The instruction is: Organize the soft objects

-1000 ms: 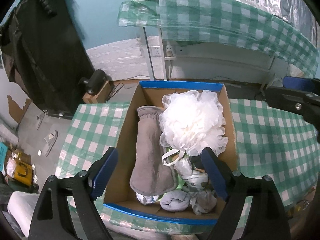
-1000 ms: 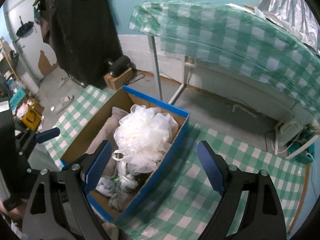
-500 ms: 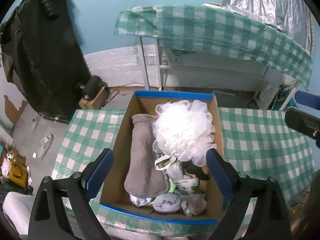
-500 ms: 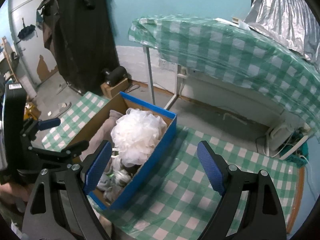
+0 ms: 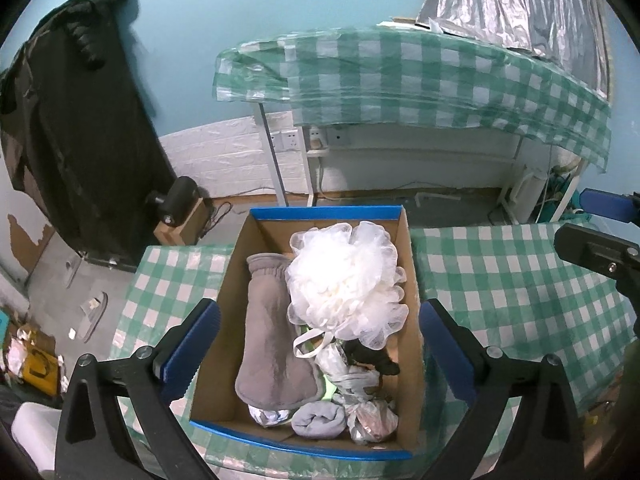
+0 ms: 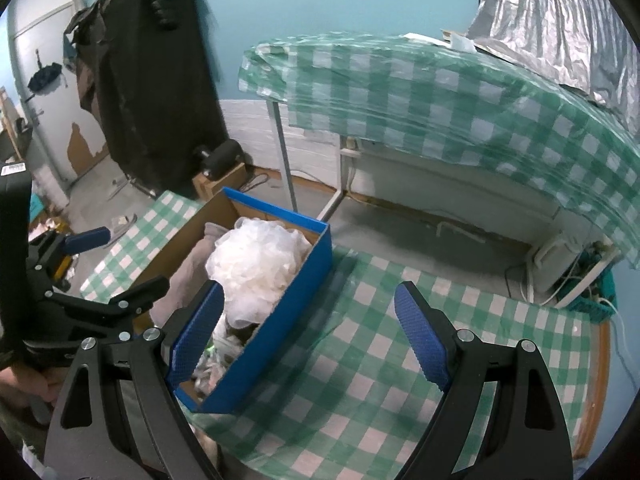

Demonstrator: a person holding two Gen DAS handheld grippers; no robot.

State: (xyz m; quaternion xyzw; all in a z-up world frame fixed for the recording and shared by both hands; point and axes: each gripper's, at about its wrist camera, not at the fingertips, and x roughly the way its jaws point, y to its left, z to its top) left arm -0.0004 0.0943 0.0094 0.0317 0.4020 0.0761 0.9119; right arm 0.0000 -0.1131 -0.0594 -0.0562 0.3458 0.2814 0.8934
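The walls are teal, with a dark coat [image 5: 80,132] hanging at the left and a second table under a green checked cloth [image 5: 420,76] standing at the back, silver sheeting [image 5: 516,4] heaped on top of it; in front, the tabletop [image 5: 500,280] wears the same green and white check, and on it sits a cardboard box with blue edges [image 5: 326,213], open at the top; inside the box a big white mesh bath pouf [image 5: 346,280] rides highest, toward the far right side, touching a grey mitt [image 5: 270,336] that lies lengthways along the left; at the near end sit a rolled grey sock [image 5: 318,420] and some crinkly silvery bundles [image 5: 372,424], with a small dark piece [image 5: 370,356] just under the pouf; the left tongs [image 5: 320,354] hover above the near half of the box with the blue pads spread wide, holding nothing, one pad over the left wall and the other over the right wall; the right tongs [image 6: 306,336] hang over the checked cloth just right of the box, likewise spread apart and empty, their left pad in front of the box's blue side [image 6: 280,320]; from that side the pouf [image 6: 256,260] shows above the rim.
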